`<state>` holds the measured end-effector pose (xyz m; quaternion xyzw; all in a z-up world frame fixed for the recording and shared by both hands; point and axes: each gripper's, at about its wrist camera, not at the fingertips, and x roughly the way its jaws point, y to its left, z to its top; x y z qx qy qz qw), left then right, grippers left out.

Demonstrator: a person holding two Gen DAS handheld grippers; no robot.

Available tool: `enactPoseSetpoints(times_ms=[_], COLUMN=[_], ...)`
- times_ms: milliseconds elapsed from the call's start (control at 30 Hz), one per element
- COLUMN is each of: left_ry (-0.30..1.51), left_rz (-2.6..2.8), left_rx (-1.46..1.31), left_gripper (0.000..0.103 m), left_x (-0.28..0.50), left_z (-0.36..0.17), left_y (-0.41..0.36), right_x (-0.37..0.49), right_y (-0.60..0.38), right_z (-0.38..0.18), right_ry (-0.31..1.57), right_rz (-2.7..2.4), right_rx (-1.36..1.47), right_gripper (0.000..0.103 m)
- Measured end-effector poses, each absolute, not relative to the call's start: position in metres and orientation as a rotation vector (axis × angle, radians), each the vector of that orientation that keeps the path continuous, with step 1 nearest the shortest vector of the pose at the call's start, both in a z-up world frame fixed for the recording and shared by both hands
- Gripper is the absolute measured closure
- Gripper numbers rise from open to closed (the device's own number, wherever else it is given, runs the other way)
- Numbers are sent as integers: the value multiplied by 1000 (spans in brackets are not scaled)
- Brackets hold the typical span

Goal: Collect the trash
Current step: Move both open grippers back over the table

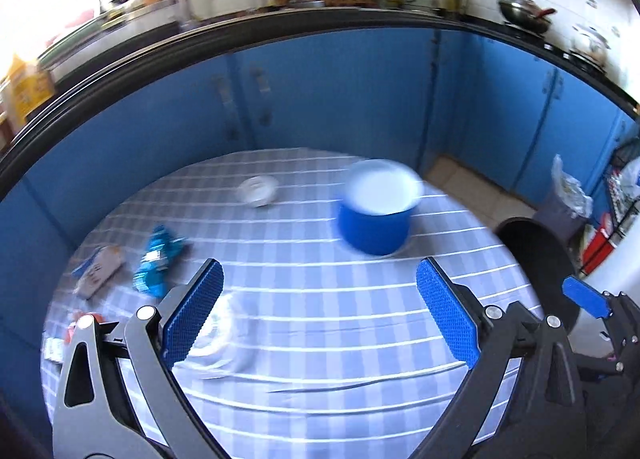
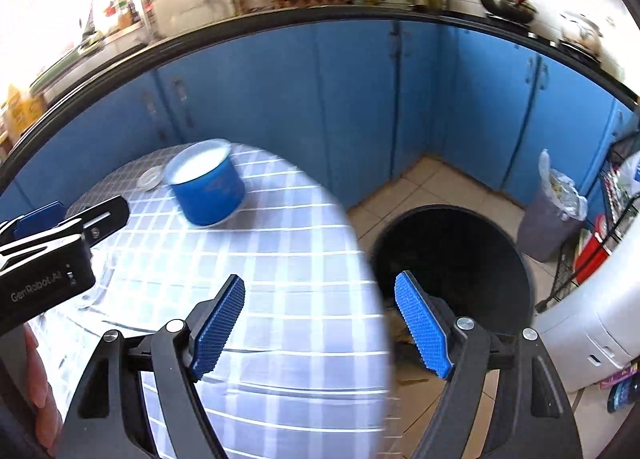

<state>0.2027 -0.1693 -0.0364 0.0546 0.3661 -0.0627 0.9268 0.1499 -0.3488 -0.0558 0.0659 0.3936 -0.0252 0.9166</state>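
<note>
A round table [image 1: 304, 339] with a blue-and-white checked cloth fills the left wrist view. On its left lie a crumpled blue wrapper [image 1: 158, 259], a flat white packet [image 1: 98, 271] and red-and-white scraps [image 1: 74, 329] at the edge. A small clear cup [image 1: 258, 189] lies at the far side, and crumpled clear plastic [image 1: 218, 333] shows behind the left finger. My left gripper [image 1: 318, 313] hangs open over the table with nothing in it. My right gripper [image 2: 320, 325] is open and empty above the table's right edge [image 2: 372, 279], next to a black bin [image 2: 456, 259] on the floor.
A blue tub with a white inside [image 1: 376, 207] stands on the table's far right. Blue cabinets [image 1: 340, 99] under a dark counter curve behind. A grey waste bin with a plastic liner [image 2: 554, 207] stands on the tiled floor, a white appliance [image 2: 592, 319] at the right.
</note>
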Motion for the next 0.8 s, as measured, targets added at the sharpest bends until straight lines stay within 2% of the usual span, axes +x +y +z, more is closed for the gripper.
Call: enactPoseSetpoints(times_ms=[433,800], left_ry=[830,850], left_rz=[117,208], left_rx=[34,-91], left_gripper=[5,5], left_x=[202,193], left_z=[-73,-90], left_y=[-22,50], right_x=[173,180], right_y=[-217,-163], right_z=[-70,-70], right_ry=[873,887], right_rz=[122,166], right_rx=[19,-48], right_gripper=[27,27])
